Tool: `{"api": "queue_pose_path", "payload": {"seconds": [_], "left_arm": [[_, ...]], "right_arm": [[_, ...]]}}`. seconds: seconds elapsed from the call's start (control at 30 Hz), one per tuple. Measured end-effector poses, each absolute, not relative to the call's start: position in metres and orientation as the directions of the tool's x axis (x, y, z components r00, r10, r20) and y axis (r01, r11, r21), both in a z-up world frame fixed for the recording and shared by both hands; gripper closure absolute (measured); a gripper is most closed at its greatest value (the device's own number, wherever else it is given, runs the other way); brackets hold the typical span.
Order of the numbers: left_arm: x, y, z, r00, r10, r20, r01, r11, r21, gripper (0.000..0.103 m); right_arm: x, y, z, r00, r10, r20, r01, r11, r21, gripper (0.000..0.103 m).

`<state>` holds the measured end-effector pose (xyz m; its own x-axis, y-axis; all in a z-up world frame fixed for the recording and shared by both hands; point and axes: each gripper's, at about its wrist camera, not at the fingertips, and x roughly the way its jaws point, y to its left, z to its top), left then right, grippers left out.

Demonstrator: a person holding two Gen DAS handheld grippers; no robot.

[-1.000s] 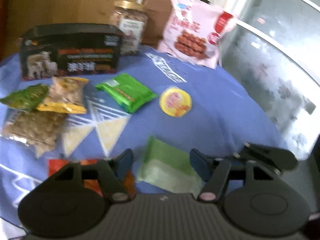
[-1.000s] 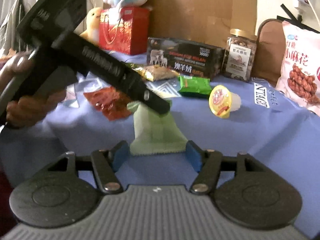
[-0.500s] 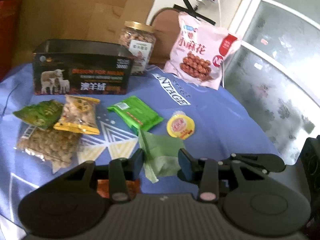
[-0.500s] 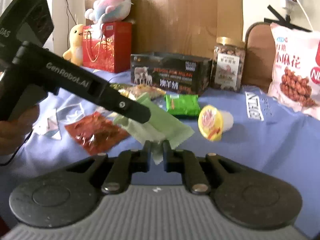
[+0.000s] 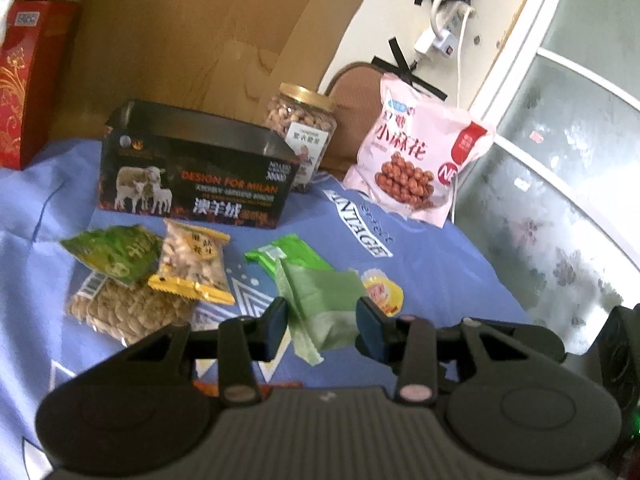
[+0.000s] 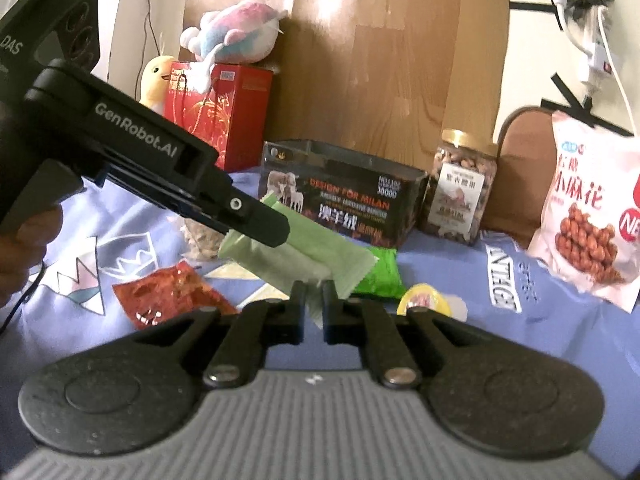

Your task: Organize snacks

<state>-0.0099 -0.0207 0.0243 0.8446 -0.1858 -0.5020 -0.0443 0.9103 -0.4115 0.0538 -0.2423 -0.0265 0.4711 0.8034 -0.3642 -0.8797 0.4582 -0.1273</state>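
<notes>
Pale green snack packet (image 6: pixel 304 258) held aloft above the worktop (image 5: pixel 432 264), which is draped in a blue printed cloth; in the right wrist view the right gripper (image 6: pixel 314 300) has its fingers (image 6: pixel 298 300) closed almost together on the packet's lower serrated edge, while the left gripper (image 6: pixel 260 222) reaches in from 10 o'clock and lies over the packet's upper end; in the left wrist view the packet (image 5: pixel 324 304) sits between the left gripper's (image 5: pixel 322 320) blue-padded fingers (image 5: pixel 370 322), which stand apart on either side of it, and whether their pads actually press it cannot be told. Behind the packet, toward 12 o'clock, stands an open black box (image 5: pixel 196 184) printed with sheep; a jar of nuts (image 5: pixel 302 132) with a gold lid is just beside its 2 o'clock corner; a large pink snack bag (image 5: pixel 416 164) leans upright farther toward 2 o'clock. On the cloth at 9 o'clock of the packet lie a yellow-edged nut pack (image 5: pixel 194 268), a dark green pack (image 5: pixel 112 252) and a clear bag of beige snacks (image 5: pixel 124 312), overlapping; a bright green pack (image 6: pixel 378 272) and a yellow-lidded jelly cup (image 6: pixel 426 300) lie near the packet's far side; a red snack pouch (image 6: pixel 172 292) lies at 8 o'clock in the right wrist view.
</notes>
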Motion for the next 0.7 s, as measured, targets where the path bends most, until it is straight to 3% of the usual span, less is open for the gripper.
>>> {"api": "queue_pose_path", "payload": {"seconds": [0.57,0.7], "left_arm": [[0.055,0.023,0.076,0.912,-0.076,-0.404,-0.067,0.943,-0.327,0.068],[0.068,0.045,0.077,0.906,-0.07,-0.418,-0.102,0.922,-0.374,0.068]], "right_arm": [[0.095,-0.159,0.014,0.54,0.822,-0.181,-0.828,0.482,-0.286,0.1],[0.126,-0.147,0.024,0.501,0.831,-0.242,-0.865,0.471,-0.176,0.099]]}}
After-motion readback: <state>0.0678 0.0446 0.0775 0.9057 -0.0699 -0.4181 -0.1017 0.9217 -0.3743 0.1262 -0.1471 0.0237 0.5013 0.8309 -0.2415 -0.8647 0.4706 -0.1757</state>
